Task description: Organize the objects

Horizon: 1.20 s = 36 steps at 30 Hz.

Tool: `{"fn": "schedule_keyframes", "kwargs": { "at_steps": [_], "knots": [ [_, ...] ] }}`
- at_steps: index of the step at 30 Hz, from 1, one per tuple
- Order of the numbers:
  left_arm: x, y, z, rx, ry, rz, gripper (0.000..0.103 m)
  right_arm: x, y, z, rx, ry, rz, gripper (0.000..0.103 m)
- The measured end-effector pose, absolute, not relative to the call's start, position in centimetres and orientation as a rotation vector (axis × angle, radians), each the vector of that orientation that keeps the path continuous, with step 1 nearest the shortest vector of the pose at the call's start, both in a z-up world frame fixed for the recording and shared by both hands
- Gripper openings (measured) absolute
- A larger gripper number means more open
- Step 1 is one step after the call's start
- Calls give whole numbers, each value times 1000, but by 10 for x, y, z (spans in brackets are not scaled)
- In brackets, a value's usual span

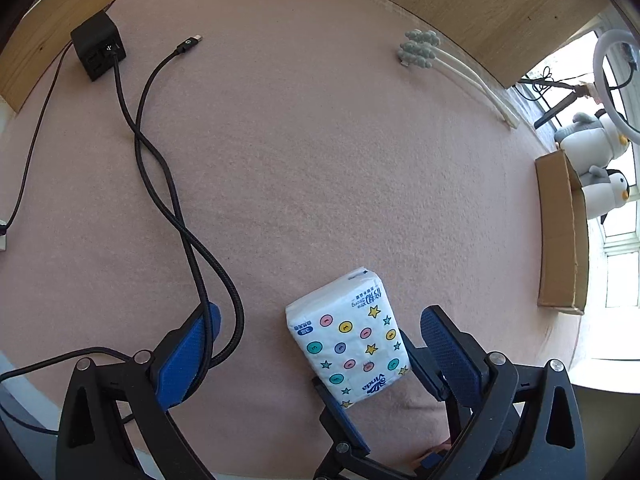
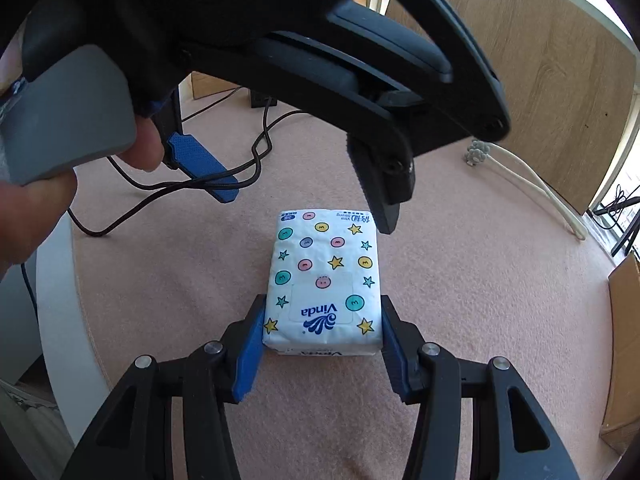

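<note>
A white Vinda tissue pack point(image 2: 325, 280) with coloured dots and stars lies on the pink table mat point(image 2: 460, 280). My right gripper point(image 2: 320, 344) is shut on the near end of the pack, a blue pad on each side. The pack also shows in the left wrist view point(image 1: 350, 336), with the right gripper's fingers point(image 1: 416, 360) clamped on it. My left gripper point(image 1: 320, 328) is open wide above the table, empty; the black cable point(image 1: 160, 184) runs past its left finger point(image 1: 188, 356). It hangs over the pack in the right wrist view point(image 2: 308, 196).
A black charger cube point(image 1: 98, 46) with cables sits at the far left. Two toothbrushes point(image 1: 456, 68) lie at the far right by the wooden wall. A cardboard box point(image 1: 560, 232) stands at the right edge, plush penguins point(image 1: 600, 160) behind it.
</note>
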<state>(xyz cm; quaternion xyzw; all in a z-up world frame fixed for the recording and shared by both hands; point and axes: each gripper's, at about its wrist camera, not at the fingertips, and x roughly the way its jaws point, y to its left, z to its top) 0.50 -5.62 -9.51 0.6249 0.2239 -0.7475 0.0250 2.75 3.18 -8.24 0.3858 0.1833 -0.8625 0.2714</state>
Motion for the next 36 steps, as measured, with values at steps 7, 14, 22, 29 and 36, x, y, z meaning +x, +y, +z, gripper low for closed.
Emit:
{"fn": "schedule_keyframes", "kwargs": {
  "at_steps": [7,14,22,29,36],
  "knots": [
    [13,-46,-48,1765,602,-2367,102,31,37,-82,1052,463,-2322,48],
    [19,-59,-4,1715,473,-2394,102,33,49,-80,1072,424,-2318,48],
    [56,-105,-2,1857,344,-2277,102,37,57,-83,1083,401,-2306,48],
    [52,-82,-10,2062,914,-2368,102,36,58,-85,1080,413,-2309,48],
    [25,-52,-96,2237,1029,-2128,102,44,66,-84,1093,412,-2318,48]
  ]
}}
